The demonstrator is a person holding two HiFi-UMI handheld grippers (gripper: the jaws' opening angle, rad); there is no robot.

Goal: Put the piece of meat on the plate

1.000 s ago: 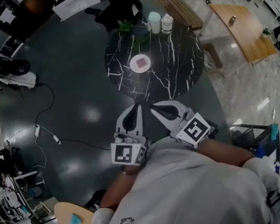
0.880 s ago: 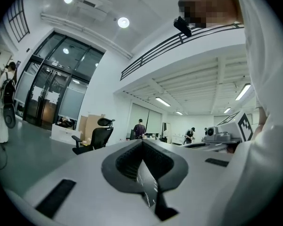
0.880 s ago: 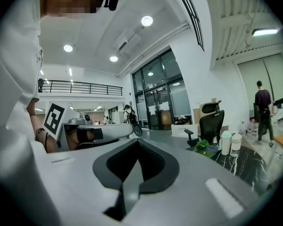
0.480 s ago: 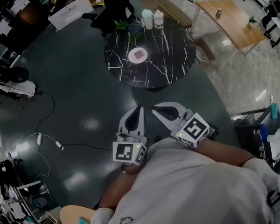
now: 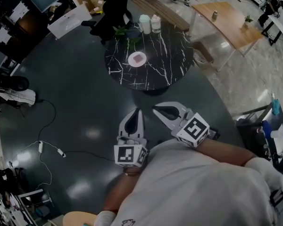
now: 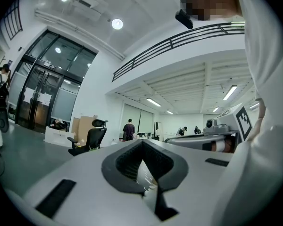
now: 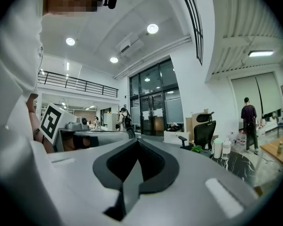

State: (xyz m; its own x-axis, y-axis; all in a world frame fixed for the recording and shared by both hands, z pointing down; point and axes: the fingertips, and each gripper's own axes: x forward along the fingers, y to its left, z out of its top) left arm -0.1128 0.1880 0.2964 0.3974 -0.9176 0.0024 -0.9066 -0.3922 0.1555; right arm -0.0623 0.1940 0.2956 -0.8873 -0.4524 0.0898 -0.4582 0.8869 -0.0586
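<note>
A pink piece of meat (image 5: 139, 58) lies on a small white plate (image 5: 133, 61) on the round black marble table (image 5: 167, 55), far ahead in the head view. Both grippers are held close to my body, well short of the table and over the dark floor. My left gripper (image 5: 139, 110) is shut with nothing between its jaws, its tips meeting in the left gripper view (image 6: 142, 142). My right gripper (image 5: 154, 108) is shut and empty too (image 7: 137, 141). In the right gripper view the table (image 7: 238, 166) shows at the right edge.
Two white containers (image 5: 150, 23) and a green plant (image 5: 124, 31) stand at the table's far rim. A black office chair (image 5: 112, 7) is behind it. A wooden table (image 5: 228, 19) and a bench (image 5: 162, 7) lie to the right, and cables (image 5: 49, 142) on the floor to the left.
The marble table with the plate has drawn further away and up in the head view. Both grippers keep their place near my body, still shut.
</note>
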